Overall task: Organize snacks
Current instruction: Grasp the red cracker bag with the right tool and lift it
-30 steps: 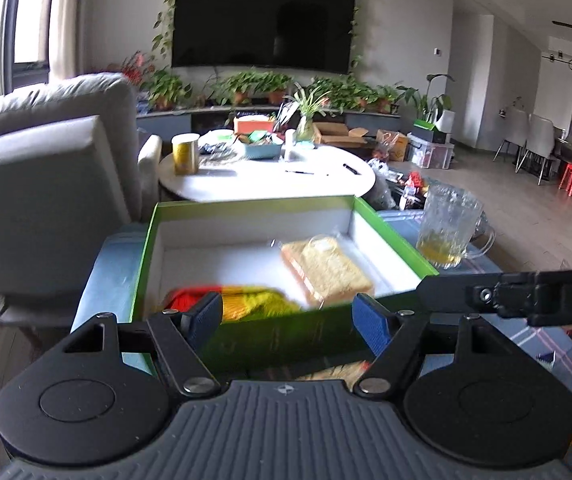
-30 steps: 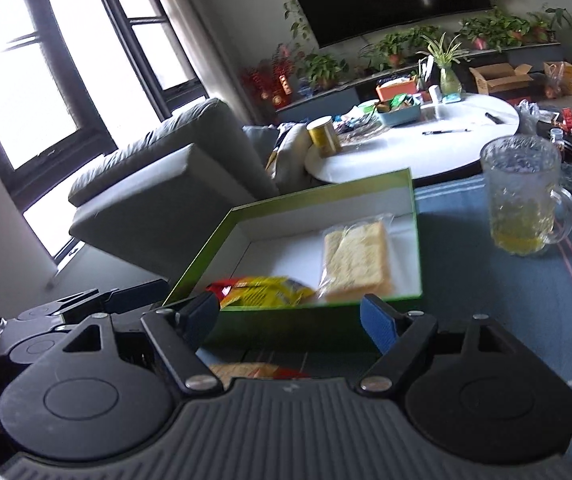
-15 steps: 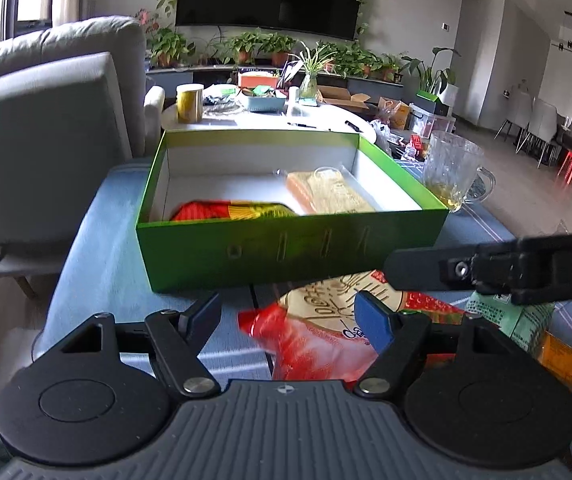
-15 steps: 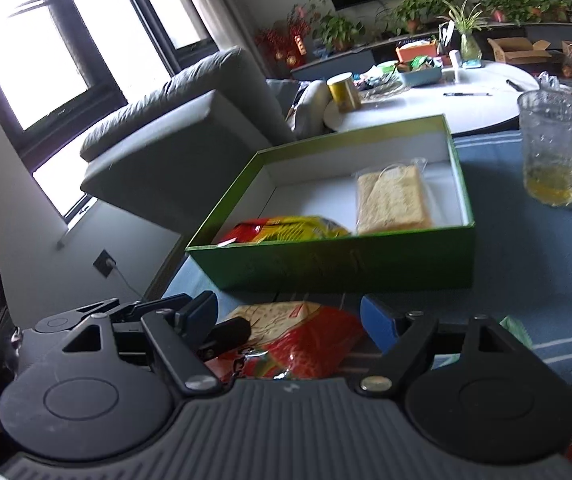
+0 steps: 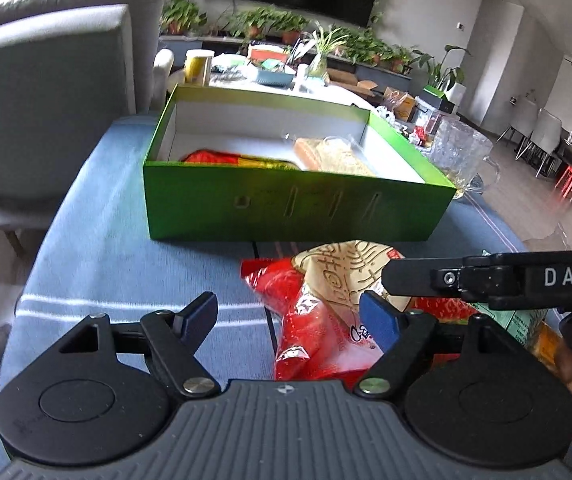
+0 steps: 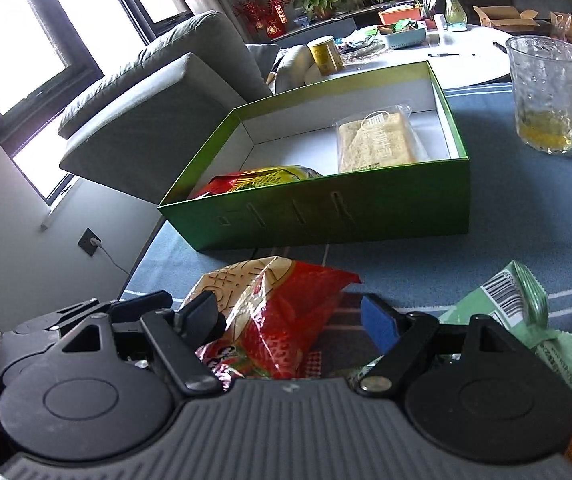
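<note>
Lowered since a second ago, both grippers, toward red snack bag point(image 5: 318, 320) on blue tablecloth point(image 5: 125, 264), just before green box point(image 5: 294, 212). Left gripper point(image 5: 292, 318) just been opening, wide over the bag, pads clear. Right gripper point(image 6: 292, 318) open astride it. Cracker pack point(image 6: 378, 142) inside box.

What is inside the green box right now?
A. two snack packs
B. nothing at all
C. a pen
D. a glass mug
A: in the green box lie a red and yellow snack pack and a clear pack of biscuits.
</note>
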`<move>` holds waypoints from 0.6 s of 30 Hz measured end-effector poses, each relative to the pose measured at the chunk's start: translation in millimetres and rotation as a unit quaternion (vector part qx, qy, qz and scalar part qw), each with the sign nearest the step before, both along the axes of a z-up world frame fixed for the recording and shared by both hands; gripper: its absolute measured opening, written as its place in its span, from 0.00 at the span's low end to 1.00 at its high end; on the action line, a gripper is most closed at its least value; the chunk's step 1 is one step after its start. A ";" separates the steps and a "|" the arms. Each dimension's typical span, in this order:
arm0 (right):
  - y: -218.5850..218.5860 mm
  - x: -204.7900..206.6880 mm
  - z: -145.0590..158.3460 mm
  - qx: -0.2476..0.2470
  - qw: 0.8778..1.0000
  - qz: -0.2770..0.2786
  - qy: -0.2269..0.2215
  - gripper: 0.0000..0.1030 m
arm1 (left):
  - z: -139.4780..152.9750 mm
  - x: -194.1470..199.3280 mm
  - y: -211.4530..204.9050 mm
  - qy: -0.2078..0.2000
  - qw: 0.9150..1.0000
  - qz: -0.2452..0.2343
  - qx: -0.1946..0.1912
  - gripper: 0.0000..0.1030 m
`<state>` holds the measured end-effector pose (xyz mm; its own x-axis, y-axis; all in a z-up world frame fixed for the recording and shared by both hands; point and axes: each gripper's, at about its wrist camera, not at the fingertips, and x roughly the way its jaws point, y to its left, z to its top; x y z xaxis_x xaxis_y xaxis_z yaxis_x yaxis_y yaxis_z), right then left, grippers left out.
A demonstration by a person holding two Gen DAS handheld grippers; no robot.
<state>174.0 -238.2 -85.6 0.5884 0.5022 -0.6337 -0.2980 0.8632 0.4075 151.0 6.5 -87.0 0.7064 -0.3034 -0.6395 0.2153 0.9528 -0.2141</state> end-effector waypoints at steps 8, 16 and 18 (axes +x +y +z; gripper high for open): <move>4.0 3.9 -3.4 -0.015 1.000 -0.003 0.007 0.70 | -2.3 -4.7 -4.2 0.000 1.000 -0.006 0.007 0.75; 12.1 12.8 -10.8 -0.020 1.000 0.005 0.023 0.70 | -5.0 -0.3 -5.2 0.008 1.000 -0.016 -0.006 0.75; 13.7 14.5 -12.5 -0.020 0.999 0.010 0.026 0.70 | -5.6 1.4 -5.6 0.009 1.000 -0.020 -0.010 0.75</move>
<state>188.6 -224.5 -98.1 0.5446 0.4871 -0.6827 -0.2953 0.8733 0.3875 152.4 0.9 -92.6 0.6816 -0.3431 -0.6463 0.2483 0.9393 -0.2367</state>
